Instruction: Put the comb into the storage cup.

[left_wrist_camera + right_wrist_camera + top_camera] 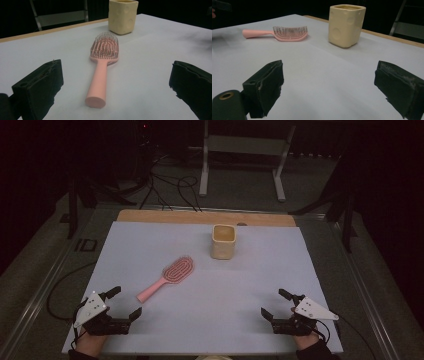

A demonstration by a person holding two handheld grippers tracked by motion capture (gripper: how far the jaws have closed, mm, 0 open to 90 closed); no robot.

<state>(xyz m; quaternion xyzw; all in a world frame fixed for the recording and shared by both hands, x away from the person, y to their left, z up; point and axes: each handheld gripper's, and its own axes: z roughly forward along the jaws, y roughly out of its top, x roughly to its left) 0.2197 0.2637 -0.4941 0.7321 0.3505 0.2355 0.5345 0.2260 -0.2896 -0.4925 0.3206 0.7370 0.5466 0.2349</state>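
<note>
High view: left tongs (122, 303) spread wide, empty, low at near desk (150, 245) edge; right tongs (276, 303) same, spread, empty. Pink hairbrush (169, 276) flat on desk, bristles up, handle toward left tongs, untouched. Yellow cup (223, 241) upright beyond, apart. Nothing gripped yet; everything left.

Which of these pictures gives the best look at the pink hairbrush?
The left gripper view: the pink hairbrush lies close, straight ahead, bristles up, handle end nearest. The high view shows it small; the right gripper view shows it side-on, farther off.
</note>
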